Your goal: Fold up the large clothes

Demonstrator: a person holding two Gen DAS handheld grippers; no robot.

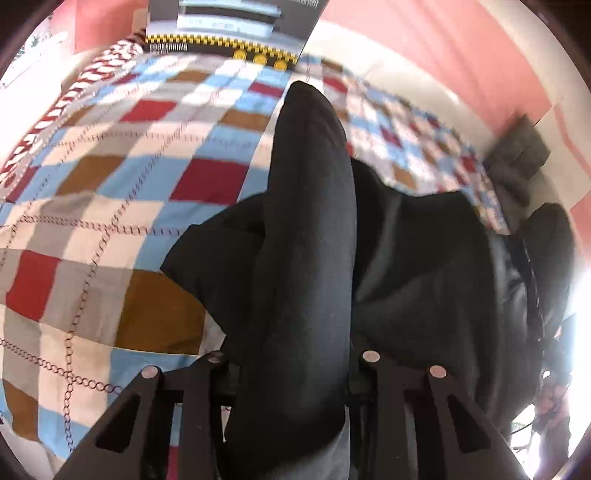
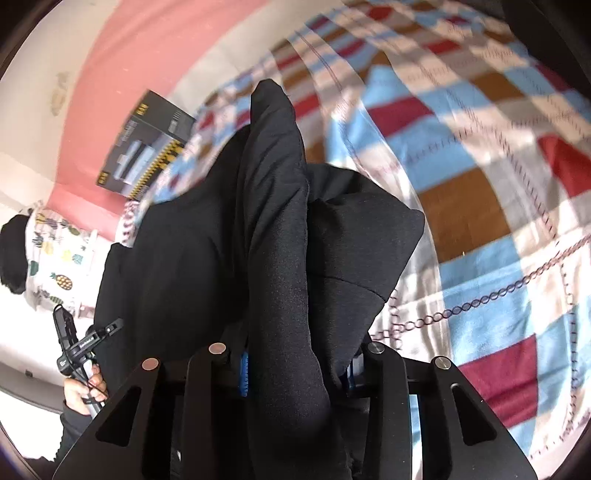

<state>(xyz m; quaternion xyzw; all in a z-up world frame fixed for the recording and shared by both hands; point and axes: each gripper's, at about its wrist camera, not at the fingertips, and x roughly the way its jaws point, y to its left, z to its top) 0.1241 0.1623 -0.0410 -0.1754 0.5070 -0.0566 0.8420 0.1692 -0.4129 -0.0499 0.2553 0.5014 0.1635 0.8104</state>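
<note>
Under both my claws spreads the checked quilt (image 1: 110,229), squares of red, blue, brown, grey and cream with chain-stitch lines, running out ahead and to either side of each claw. Beyond it stands the pink wall (image 2: 122,74)

The black garment (image 1: 306,236) is next in size: it hangs bunched and lifted off the quilt, a thick fold running straight out from between my left claw's (image 1: 291,373) fingers, with more cloth slumped to the right of that claw. My left claw is clamped on this fold, the cloth filling the gap between its jaws

My right claw (image 2: 291,365) likewise pinches a ridge of the same black garment (image 2: 280,236), cloth packed between its jaws; a squared flap of it sticks out to the right of the claw, above the quilt

Ahead of my left claw, at the quilt's far edge, leans a dark box (image 1: 236,26) with yellow-and-black edging

My left hand (image 2: 83,391) shows far left of my right claw, gripping its handle
</note>
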